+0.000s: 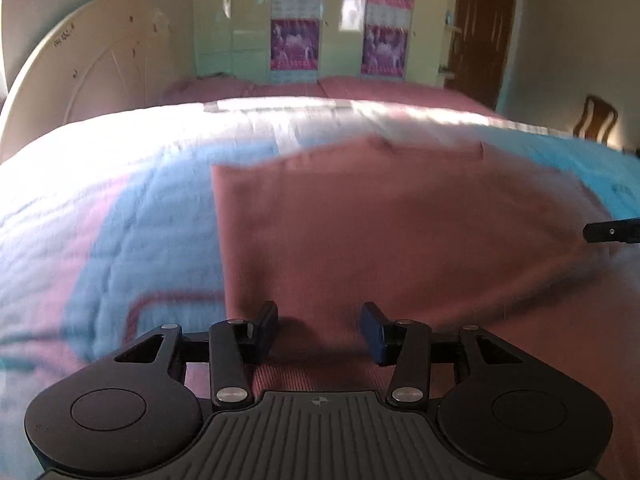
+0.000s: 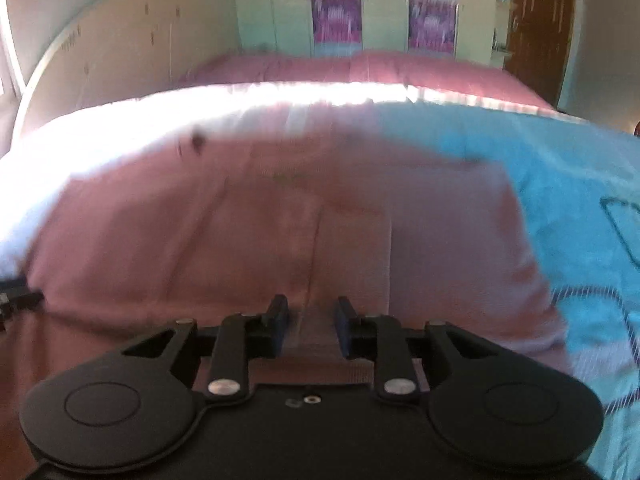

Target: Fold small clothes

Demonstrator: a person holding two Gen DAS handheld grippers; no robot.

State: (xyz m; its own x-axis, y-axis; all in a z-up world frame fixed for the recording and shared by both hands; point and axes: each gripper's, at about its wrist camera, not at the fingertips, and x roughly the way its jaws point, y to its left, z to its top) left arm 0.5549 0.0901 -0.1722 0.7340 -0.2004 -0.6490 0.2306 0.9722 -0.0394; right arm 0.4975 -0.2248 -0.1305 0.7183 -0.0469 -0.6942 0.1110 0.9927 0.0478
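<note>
A dusty-pink garment (image 1: 400, 220) lies spread flat on the bed, its left edge straight and its far edge against the blue and white quilt (image 1: 120, 200). My left gripper (image 1: 320, 320) stands open just over the garment's near part, with nothing pinched between its fingers. The black tip of the right gripper (image 1: 610, 232) pokes in at the right edge. In the right wrist view the same garment (image 2: 240, 220) fills the middle, with a seam running toward me. My right gripper (image 2: 312, 316) stands open by a narrow gap over a band of the cloth, and its pads do not press on it.
The quilt (image 2: 580, 200) runs blue to the right. Pink pillows (image 1: 360, 88) lie at the far end, and a cream curved headboard (image 1: 80, 64) stands at the left. A pale wardrobe with purple posters (image 1: 296, 40), a brown door (image 1: 484, 28) and a wooden chair (image 1: 596, 120) stand beyond.
</note>
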